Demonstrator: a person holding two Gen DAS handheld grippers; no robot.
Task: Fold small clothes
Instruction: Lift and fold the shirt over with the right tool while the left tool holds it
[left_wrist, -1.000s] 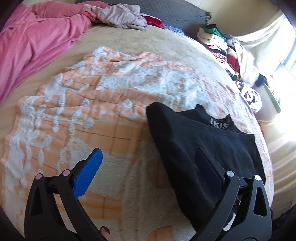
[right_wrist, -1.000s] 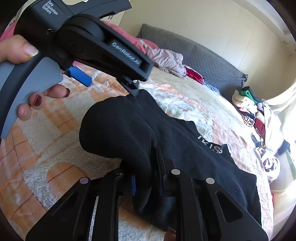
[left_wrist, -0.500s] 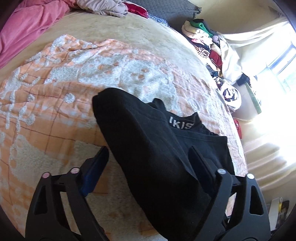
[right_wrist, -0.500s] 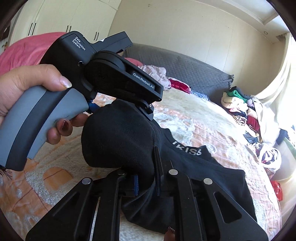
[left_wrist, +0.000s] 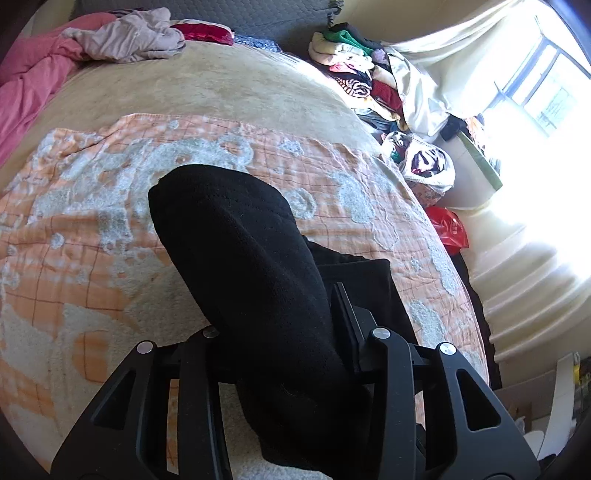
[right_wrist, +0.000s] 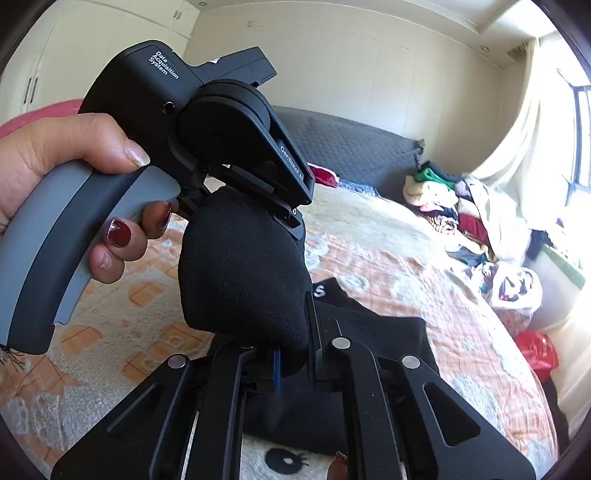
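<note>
A home bedroom: bed (left_wrist: 229, 92), clothes pile (left_wrist: 354, 70).

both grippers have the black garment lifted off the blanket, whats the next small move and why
Probably carry the raised edge across and lay it on the flat half. The right gripper is shut on the black garment, the left gripper is closing around it, and its lower part lies on the blanket.

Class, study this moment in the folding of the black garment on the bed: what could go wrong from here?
1. The left claw is only now closing on the black garment; the thick fold may slip free.
2. Part of the garment lies on the orange blanket, so lifting could drag and undo the fold.
3. The right claw pinches little cloth and might lose it.
</note>
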